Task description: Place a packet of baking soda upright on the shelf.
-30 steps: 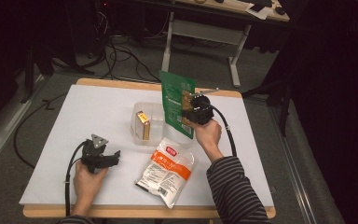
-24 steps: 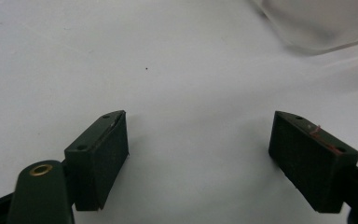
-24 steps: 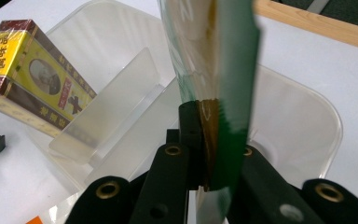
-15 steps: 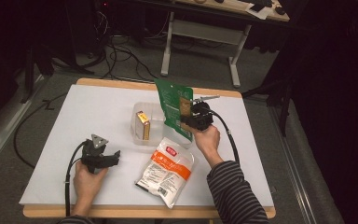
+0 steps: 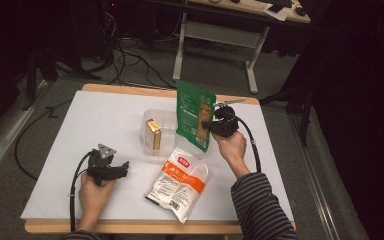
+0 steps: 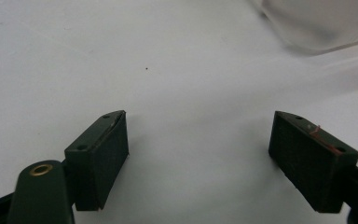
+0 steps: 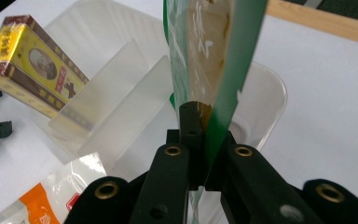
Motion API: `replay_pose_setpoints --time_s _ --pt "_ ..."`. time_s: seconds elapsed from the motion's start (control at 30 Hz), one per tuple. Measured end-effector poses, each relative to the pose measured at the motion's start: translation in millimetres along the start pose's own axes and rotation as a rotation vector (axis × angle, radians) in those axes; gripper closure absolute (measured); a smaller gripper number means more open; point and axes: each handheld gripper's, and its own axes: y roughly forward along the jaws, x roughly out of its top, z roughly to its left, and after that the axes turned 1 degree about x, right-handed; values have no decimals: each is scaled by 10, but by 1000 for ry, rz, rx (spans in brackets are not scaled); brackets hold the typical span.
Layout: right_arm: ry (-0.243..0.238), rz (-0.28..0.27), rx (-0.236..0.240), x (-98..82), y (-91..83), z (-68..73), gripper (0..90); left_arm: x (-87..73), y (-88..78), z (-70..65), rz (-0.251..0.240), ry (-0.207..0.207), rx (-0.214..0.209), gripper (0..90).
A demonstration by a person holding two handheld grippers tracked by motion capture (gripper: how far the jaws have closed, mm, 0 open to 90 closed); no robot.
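Observation:
My right gripper (image 5: pixel 214 125) is shut on the edge of a green snack pouch (image 5: pixel 194 119) and holds it upright over the right end of a clear plastic container (image 5: pixel 149 142). In the right gripper view the jaws pinch the green pouch (image 7: pixel 205 56) just above the clear container (image 7: pixel 261 107), whose inside has dividers. A yellow and dark red box (image 5: pixel 153 134) stands in the container's left part. My left gripper (image 5: pixel 125 167) rests open on the white table, nothing between its jaws (image 6: pixel 198 154).
An orange and white pouch (image 5: pixel 179 182) lies flat on the table (image 5: pixel 80 125) in front of the container, between the two hands. A corner of the container (image 6: pixel 317 23) lies ahead of the left gripper. Cables and a metal stand are on the floor beyond the table.
The right hand has carried the green pouch a little nearer and to the right, and the pouch now hangs more upright. The left gripper has stayed put.

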Motion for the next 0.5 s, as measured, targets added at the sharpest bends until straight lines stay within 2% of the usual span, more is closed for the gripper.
replay_pose_setpoints --time_s 0.2,0.43,0.5 --pt "22 6 16 -49 21 -27 900 0 0 0 0 1 0 203" --pt "64 6 48 -205 34 -115 900 0 1 0 0 0 0 203" --pt "60 8 46 -214 36 -106 900 0 1 -1 -1 -1 0 203"
